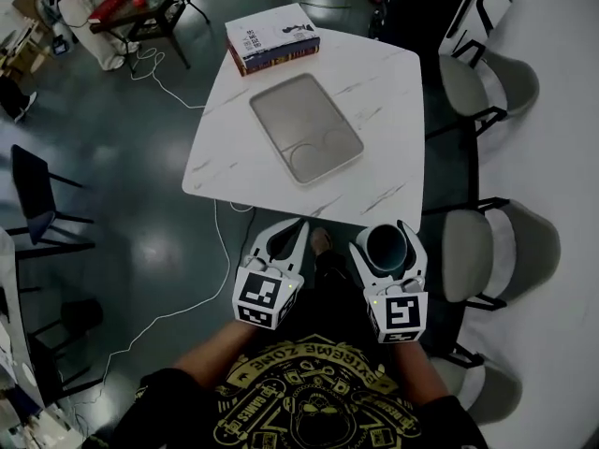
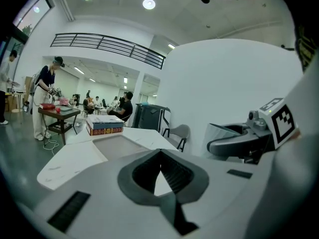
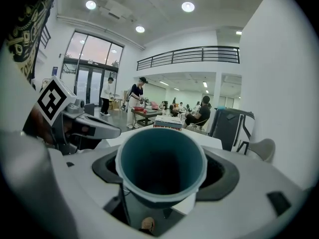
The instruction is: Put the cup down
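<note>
A teal cup [image 1: 386, 247] sits upright between the jaws of my right gripper [image 1: 385, 236], which is shut on it, just short of the near edge of the white marble table [image 1: 386, 82]. In the right gripper view the cup [image 3: 162, 158] fills the middle, its open mouth towards the camera and its inside empty, with the right gripper [image 3: 164, 172] around it. My left gripper [image 1: 296, 226] hovers level beside it to the left, shut on nothing. In the left gripper view the left gripper [image 2: 160, 151] has its tips together.
A grey tray [image 1: 306, 126] lies in the middle of the table and a stack of books [image 1: 273, 37] at its far edge. Pale chairs [image 1: 487, 84] [image 1: 501, 243] stand along the right side, a dark chair [image 1: 36, 195] at the left. A white cable [image 1: 217, 251] trails over the floor.
</note>
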Available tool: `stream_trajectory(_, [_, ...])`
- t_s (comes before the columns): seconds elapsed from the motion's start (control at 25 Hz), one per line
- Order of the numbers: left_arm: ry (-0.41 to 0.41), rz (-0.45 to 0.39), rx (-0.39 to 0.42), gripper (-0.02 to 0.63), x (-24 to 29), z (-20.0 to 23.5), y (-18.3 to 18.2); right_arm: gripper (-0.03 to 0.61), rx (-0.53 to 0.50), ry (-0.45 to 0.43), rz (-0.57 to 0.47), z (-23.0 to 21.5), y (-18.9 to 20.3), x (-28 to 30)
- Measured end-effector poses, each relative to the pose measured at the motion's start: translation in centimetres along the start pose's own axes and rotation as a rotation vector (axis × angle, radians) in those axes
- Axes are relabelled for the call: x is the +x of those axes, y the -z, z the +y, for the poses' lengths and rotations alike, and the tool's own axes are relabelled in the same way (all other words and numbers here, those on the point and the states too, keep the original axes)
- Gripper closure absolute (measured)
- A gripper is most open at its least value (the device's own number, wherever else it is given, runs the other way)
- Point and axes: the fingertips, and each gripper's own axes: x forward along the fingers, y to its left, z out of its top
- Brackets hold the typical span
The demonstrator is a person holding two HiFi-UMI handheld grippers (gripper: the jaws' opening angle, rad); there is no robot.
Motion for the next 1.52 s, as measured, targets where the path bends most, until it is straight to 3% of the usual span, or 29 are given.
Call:
stream_trajectory(0.84, [-0.302,-0.010,-0.081,0.618,4.3,8.4,-3.5,0.192,-0.081,-0.310,-0.039,-2.0,-3.8,15.7])
stream_trajectory(1.12, [-0.384,0.006,-0.109,0.618,5.6,10.3,-3.4,0.192,-0.103,-0.387,-0.028,-2.6,-3.2,20.6])
stream_trajectory(1.52, [-0.456,0.040,-0.126,0.618,7.5,12.1,-3.2,0.192,-0.139,-0.425,0.018,-4.0,-0.7,25.9])
